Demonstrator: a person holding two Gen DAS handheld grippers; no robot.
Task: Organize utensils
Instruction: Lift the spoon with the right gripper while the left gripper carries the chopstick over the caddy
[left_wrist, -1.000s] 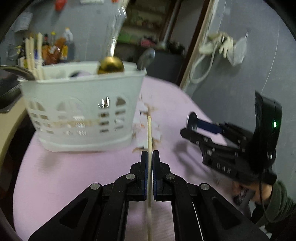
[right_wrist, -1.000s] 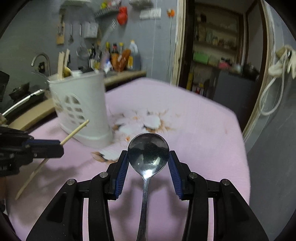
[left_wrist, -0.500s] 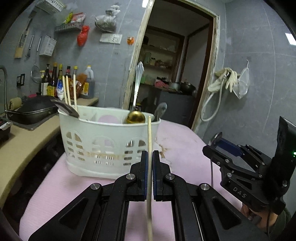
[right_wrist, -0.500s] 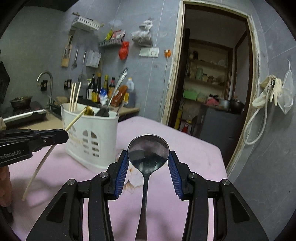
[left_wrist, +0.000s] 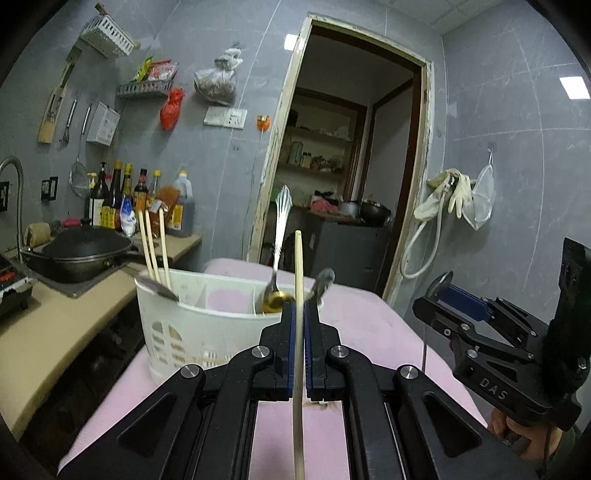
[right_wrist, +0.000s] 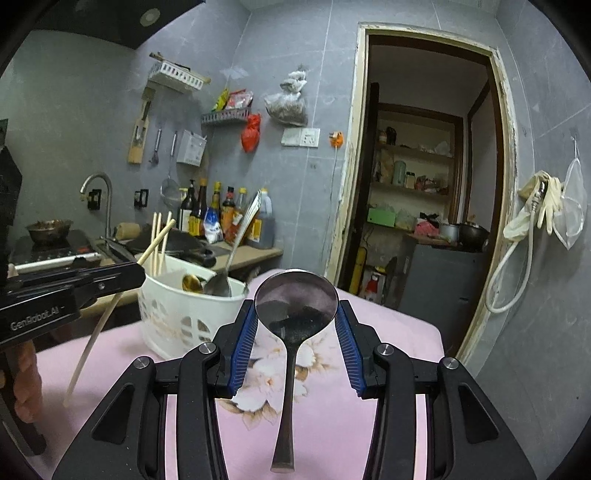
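Observation:
My left gripper (left_wrist: 299, 314) is shut on a pale wooden chopstick (left_wrist: 298, 266) that stands almost upright between its pads, in front of the white utensil basket (left_wrist: 192, 328). The basket holds three chopsticks (left_wrist: 153, 251) at its left end and spoons, one gold (left_wrist: 277, 299), at its right. My right gripper (right_wrist: 296, 314) is shut on a steel spoon (right_wrist: 295, 306), bowl up, handle hanging down. In the right wrist view the basket (right_wrist: 173, 317) sits to the left with the left gripper (right_wrist: 138, 269) and its chopstick (right_wrist: 96, 332) before it. The right gripper (left_wrist: 439, 295) shows at the right of the left wrist view.
The basket stands on a table with a pink flowered cloth (right_wrist: 369, 387). Left of it runs a counter with a black wok (left_wrist: 77, 251), sauce bottles (left_wrist: 122, 199) and a tap (right_wrist: 99, 195). Behind is a grey tiled wall and an open doorway (right_wrist: 424, 203).
Both grippers have risen and tilted up from looking down at the table to nearly level. The basket now sits lower in both views, and each gripper keeps its utensil.

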